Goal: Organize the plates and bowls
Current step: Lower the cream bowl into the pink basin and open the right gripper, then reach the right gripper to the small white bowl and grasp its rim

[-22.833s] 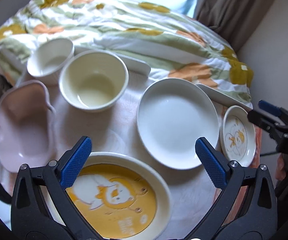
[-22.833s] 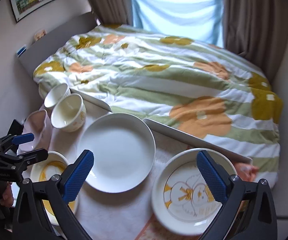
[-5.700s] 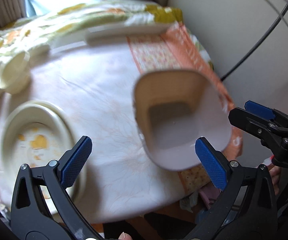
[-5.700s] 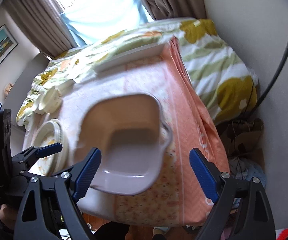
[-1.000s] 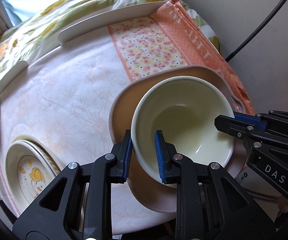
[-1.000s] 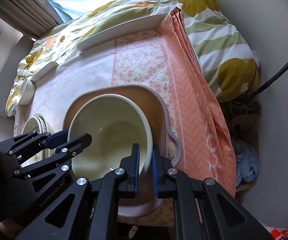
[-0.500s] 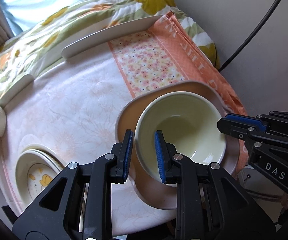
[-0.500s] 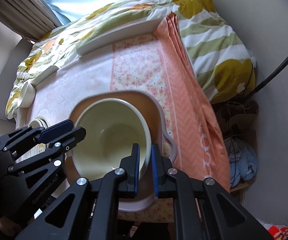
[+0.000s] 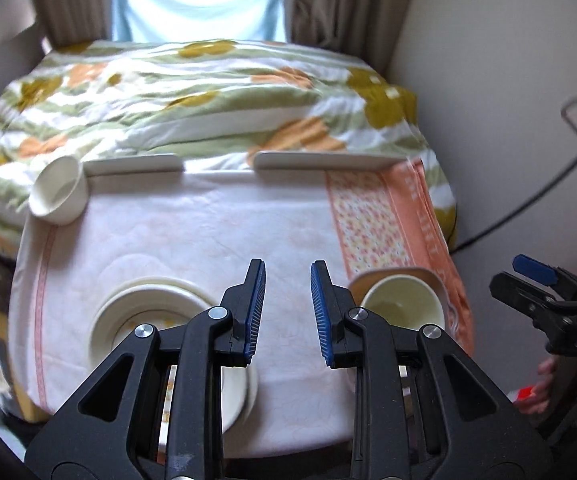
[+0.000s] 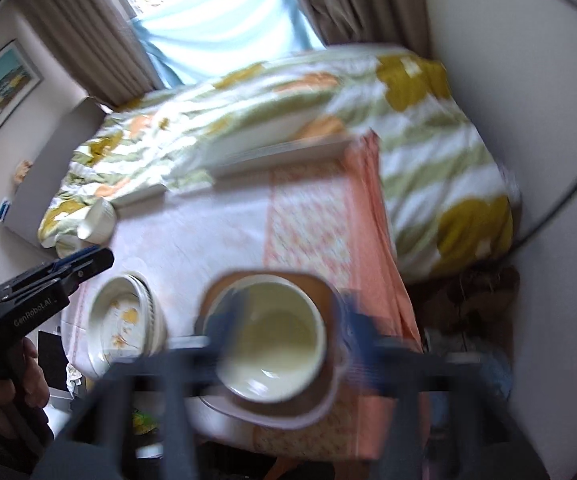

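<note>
A cream bowl (image 9: 402,306) (image 10: 272,340) sits nested in the pink squarish dish (image 9: 392,274) (image 10: 312,412) at the table's near right corner. My left gripper (image 9: 288,312) (image 10: 96,258) hangs above the table's middle, off the bowl, its blue pads a narrow gap apart with nothing between them. My right gripper (image 10: 292,320) (image 9: 520,276) is blurred above the bowl, and its jaws are opening wide. The bowl shows below and between them, untouched. A stack of duck-print plates (image 9: 128,312) (image 10: 120,320) lies near left. A small white bowl (image 9: 58,192) (image 10: 100,216) stands at the far left corner.
The table (image 9: 208,232) carries a white cloth and an orange floral runner (image 9: 368,216). White rails (image 9: 320,160) line its far edge, against a bed with a floral quilt (image 9: 208,92). A wall with a black cable (image 9: 528,208) is close on the right.
Both grippers have left the cream bowl's rim and risen. The left one swung away toward the table's middle. The right one's jaws have sprung apart. The bowl stays in the pink dish.
</note>
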Tool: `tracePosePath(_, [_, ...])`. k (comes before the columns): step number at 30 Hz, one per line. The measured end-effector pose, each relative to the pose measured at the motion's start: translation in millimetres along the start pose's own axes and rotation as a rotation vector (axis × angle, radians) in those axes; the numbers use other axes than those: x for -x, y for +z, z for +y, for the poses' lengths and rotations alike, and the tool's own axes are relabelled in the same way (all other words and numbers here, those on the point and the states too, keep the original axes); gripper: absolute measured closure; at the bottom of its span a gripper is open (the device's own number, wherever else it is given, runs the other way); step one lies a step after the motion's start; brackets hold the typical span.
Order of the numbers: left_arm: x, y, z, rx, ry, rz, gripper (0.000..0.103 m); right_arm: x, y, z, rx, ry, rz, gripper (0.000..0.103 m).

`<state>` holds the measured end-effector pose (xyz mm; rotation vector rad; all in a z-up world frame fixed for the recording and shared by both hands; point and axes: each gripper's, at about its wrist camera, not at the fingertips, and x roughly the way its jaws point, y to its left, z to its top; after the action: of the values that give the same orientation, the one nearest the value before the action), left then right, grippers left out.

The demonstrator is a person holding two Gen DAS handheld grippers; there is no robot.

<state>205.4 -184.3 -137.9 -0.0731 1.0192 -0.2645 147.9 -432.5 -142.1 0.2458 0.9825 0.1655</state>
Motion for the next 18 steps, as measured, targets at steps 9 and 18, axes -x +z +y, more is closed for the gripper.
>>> tracePosePath(9, [35.6,-20.1,97.5,0.216,0.085,-0.033,0.078,-9.3,36.9,83.1,0.186,0.139,-0.114,0.000])
tracePosePath(18, [45.3,-17.4,202.3,0.387,0.124,-0.079,0.007,-67.1,57.8,185.5,0.303,0.226,-0.054,0.000])
